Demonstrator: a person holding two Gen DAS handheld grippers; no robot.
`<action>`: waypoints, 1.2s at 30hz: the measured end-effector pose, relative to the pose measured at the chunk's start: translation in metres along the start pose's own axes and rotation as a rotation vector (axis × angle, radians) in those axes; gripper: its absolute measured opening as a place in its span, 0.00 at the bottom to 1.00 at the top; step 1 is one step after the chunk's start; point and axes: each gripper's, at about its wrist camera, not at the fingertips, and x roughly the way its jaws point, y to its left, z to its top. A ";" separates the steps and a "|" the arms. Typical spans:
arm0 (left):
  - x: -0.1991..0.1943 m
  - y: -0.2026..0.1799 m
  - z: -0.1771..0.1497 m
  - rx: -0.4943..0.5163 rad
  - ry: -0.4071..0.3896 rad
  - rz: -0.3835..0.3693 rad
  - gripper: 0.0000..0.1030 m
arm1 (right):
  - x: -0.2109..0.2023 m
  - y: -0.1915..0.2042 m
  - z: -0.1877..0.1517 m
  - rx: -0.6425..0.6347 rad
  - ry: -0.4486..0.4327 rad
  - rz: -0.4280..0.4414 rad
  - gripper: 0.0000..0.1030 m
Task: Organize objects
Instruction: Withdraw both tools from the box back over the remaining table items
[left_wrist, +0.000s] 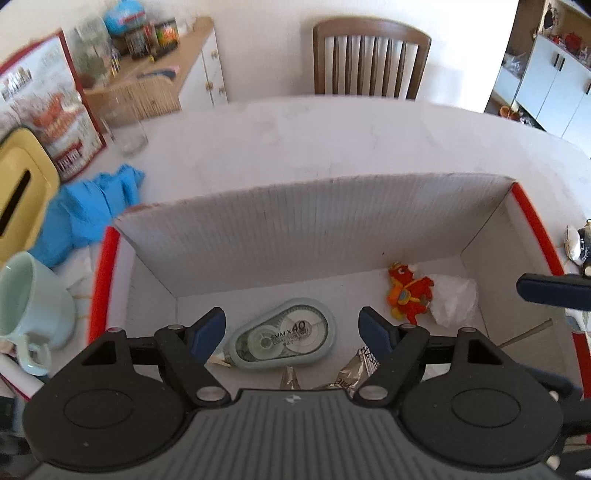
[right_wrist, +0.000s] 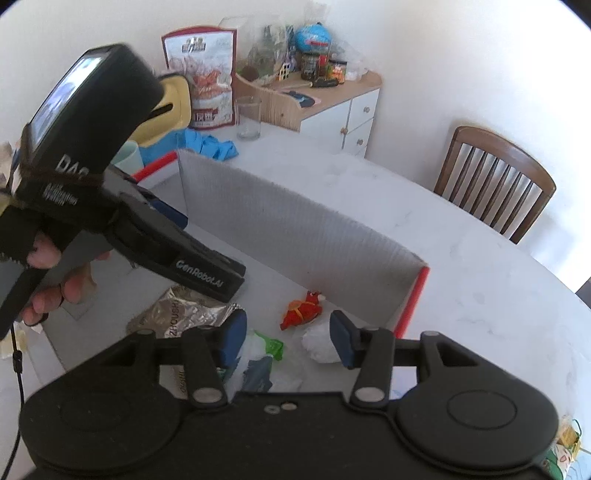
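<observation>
Left wrist, correction tape (left_wrist: 284, 338) marked "5MM x 40"

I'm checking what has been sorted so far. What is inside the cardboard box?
Inside the cardboard box: correction tape, red toy, crumpled clear plastic, silver foil wrapper, green-and-blue wrapper. The grippers hide the near floor.
</observation>
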 end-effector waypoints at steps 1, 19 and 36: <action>-0.005 0.000 -0.001 -0.003 -0.015 0.004 0.77 | -0.003 -0.001 0.000 0.005 -0.008 0.002 0.47; -0.098 -0.030 -0.025 -0.028 -0.250 0.010 0.77 | -0.083 -0.017 -0.019 0.077 -0.143 0.047 0.66; -0.139 -0.084 -0.046 -0.050 -0.300 -0.020 0.84 | -0.151 -0.061 -0.062 0.147 -0.229 0.065 0.99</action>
